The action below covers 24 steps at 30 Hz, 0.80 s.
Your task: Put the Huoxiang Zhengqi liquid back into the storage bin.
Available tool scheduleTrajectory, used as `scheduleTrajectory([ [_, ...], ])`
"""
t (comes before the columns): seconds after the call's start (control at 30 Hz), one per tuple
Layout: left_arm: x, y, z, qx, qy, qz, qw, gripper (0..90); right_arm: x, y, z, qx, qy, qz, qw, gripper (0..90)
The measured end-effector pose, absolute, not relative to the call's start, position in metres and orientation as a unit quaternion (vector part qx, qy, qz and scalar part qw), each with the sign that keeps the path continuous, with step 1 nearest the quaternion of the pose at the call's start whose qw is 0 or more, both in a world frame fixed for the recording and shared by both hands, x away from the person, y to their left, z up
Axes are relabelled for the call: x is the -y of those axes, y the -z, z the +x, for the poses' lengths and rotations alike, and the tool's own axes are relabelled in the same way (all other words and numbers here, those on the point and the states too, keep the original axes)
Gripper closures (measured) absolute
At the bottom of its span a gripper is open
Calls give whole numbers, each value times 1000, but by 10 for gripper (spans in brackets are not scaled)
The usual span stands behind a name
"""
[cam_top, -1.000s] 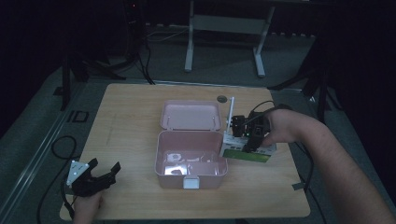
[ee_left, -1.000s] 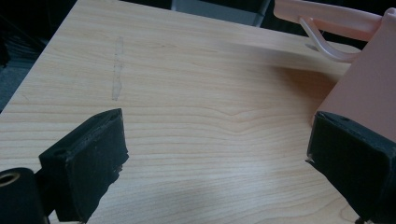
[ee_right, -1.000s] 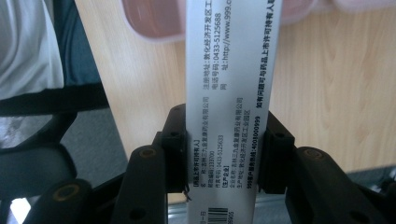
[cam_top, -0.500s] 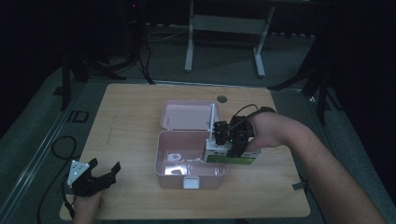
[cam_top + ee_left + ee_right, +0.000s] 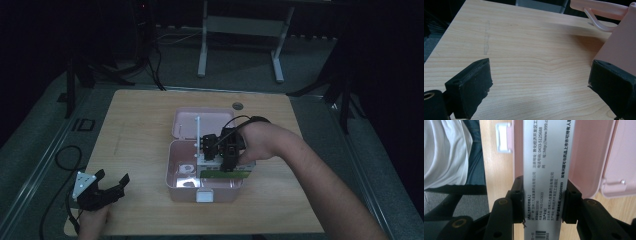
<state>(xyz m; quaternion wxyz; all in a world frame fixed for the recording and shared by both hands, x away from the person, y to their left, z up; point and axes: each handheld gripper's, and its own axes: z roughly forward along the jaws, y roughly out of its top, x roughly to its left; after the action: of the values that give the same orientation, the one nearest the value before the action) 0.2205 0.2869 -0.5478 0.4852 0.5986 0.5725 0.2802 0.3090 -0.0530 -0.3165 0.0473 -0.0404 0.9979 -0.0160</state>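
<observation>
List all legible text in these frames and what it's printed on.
On the medicine box clamped in the right gripper:
"0433-5125688"
"http://www.999.c", cut off at the frame edge
"133700"
"4001000999", partly blurred
Chinese print and barcode digits: too small to read reliably.
The pink case shows no text.

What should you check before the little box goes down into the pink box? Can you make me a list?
1. Grip on the medicine box: ok, the right hand-held gripper has both jaws pressed on its sides.
2. Pink box open: ok, its lid lies flat behind it.
3. Medicine box over the opening: ok, the high view shows it above the right part of the pink box.
4. Room inside: cannot tell, small pale things already lie at the left and the spot below is hidden.
5. Left hand-held gripper out of the way: ok, it rests open at the table's near left corner.
</observation>
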Motion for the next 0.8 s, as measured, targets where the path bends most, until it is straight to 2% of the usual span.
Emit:
scheduleTrajectory([
  [0.33,-288,547,221,-572,-279,597,488,49,33,324,313,-998,18,-33,53,617],
  [0.8,-287,548,220,-571,-279,598,488,49,36,342,316,-998,10,-34,45,617],
])
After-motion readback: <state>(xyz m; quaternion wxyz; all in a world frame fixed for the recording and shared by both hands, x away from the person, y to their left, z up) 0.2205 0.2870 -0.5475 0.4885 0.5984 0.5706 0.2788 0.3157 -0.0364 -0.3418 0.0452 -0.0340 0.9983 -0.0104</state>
